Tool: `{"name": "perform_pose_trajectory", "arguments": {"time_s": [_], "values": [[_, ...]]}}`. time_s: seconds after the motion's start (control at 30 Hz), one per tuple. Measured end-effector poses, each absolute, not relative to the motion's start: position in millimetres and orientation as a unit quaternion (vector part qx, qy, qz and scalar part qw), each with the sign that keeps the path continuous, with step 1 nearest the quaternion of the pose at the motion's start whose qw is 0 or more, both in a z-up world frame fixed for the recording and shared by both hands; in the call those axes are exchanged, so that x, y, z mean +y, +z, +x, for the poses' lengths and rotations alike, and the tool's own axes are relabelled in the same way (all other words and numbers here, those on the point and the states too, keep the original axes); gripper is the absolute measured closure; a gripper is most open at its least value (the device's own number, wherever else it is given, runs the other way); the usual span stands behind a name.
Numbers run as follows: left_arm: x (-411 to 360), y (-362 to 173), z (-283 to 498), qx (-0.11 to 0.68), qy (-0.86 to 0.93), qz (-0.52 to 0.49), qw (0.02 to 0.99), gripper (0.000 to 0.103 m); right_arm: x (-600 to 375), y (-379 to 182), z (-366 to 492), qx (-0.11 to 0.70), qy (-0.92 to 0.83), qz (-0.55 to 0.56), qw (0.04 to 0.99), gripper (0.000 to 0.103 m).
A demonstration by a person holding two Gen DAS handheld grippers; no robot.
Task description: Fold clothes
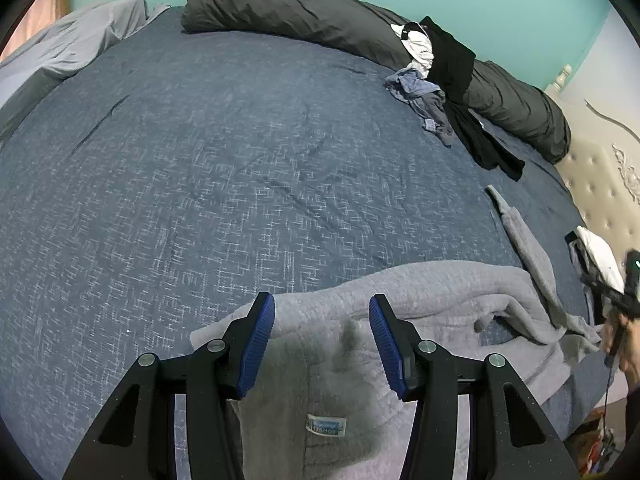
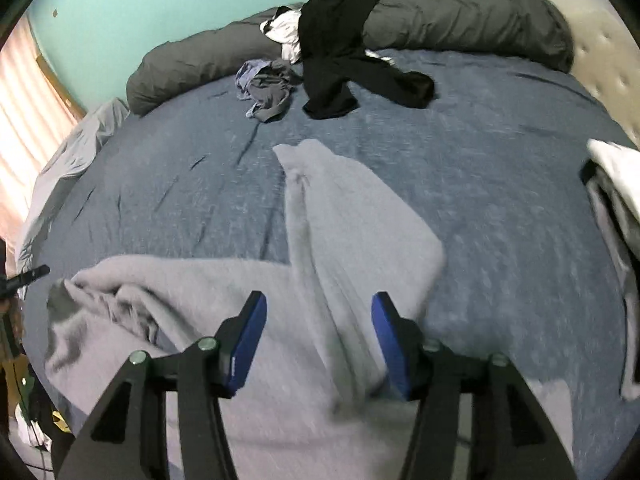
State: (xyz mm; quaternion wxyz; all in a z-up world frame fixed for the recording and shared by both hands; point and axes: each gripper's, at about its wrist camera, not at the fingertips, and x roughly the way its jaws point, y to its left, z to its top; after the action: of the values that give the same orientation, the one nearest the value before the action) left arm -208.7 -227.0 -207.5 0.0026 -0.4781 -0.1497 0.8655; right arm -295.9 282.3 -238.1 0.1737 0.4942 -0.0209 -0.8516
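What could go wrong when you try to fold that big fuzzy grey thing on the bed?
1. The fuzzy grey fleece garment lies bunched and wrinkled, so a fold now might come out lumpy.

2. Its near part hangs over the edge of the blue woven bedspread, so it could slide off.

3. Both the left gripper and the right gripper are open, so closing on thick fleece might pinch extra layers.

Left gripper (image 1: 322, 322) jaws wide apart, nothing between the pads. Right gripper (image 2: 319, 320) same: spread wide, pointing forward. Person's hand (image 1: 624, 340) grips its handle.
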Motion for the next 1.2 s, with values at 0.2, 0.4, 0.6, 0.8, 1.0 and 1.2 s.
{"name": "perform_pose_trajectory", "arguments": {"time_s": [0.2,0.4,0.6,0.8,1.0,1.2], "values": [[-224.4,-212.2,-212.1,-0.141,0.865,-0.482,0.012,0.05,218.7,-282.6,-350.5,0.059,-0.834,0.526,0.159,0.047],[-226.6,-222.5,-217.4,-0.14,0.863,-0.485,0.016,0.05,206.6,-314.0,-378.1,0.093,-0.826,0.538,0.14,0.048],[-226.8,-231.0,-218.8,-0.138,0.86,-0.492,0.012,0.05,208.4,-328.6,-387.0,0.1,-0.829,0.537,0.124,0.096],[-231.7,-223.8,-214.2,-0.145,0.859,-0.492,0.003,0.05,262.4,-277.5,-369.9,0.057,-0.866,0.486,0.104,0.098],[-243.5,-222.8,-202.3,-0.198,0.842,-0.502,-0.008,0.05,352.6,-226.3,-342.0,0.016,-0.889,0.456,0.035,0.098],[-239.3,-210.3,-193.3,-0.192,0.844,-0.5,-0.016,0.05,444.5,-226.5,-311.5,-0.014,-0.877,0.477,-0.058,0.098]]}}
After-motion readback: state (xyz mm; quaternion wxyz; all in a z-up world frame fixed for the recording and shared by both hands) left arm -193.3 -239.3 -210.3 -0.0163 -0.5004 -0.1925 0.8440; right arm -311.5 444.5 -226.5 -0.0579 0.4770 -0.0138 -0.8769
